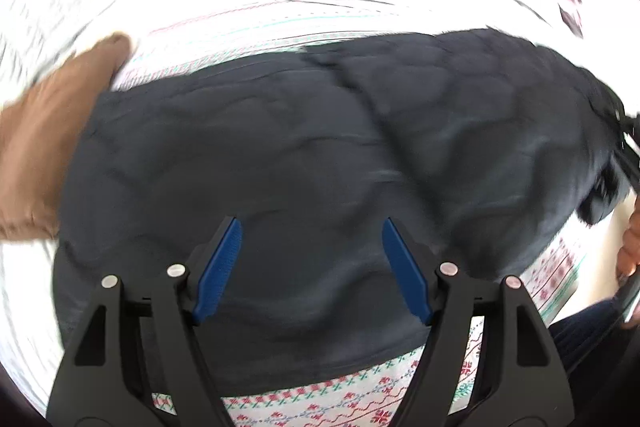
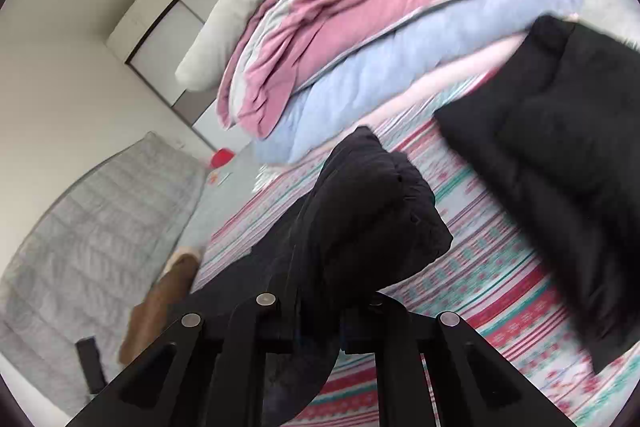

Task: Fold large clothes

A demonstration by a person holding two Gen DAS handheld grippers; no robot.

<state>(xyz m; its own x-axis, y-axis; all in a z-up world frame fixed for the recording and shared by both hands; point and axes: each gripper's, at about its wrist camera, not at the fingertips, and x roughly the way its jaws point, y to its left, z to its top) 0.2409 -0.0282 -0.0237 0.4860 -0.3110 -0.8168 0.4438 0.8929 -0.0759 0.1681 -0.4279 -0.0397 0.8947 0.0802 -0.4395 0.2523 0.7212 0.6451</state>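
Note:
A dark quilted jacket (image 1: pixel 320 131) lies spread across the patterned bedsheet (image 1: pixel 320 407). My left gripper (image 1: pixel 312 227) hovers open over its near part, blue pads (image 1: pixel 220 267) wide apart with nothing between them. In the right wrist view, one end of the jacket (image 2: pixel 368 211) is bunched and lifted off the sheet (image 2: pixel 480 291). My right gripper (image 2: pixel 340 307) is shut on that fabric, which covers its fingertips. A hand (image 1: pixel 630 247) shows at the right edge of the left wrist view.
A brown garment (image 1: pixel 48 139) lies at the jacket's left end. Another black garment (image 2: pixel 560 155) sits folded on the bed to the right. Pink (image 2: pixel 360 11) and blue (image 2: pixel 420 59) bedding is piled at the back. A grey quilt (image 2: pixel 92 227) lies off to the left.

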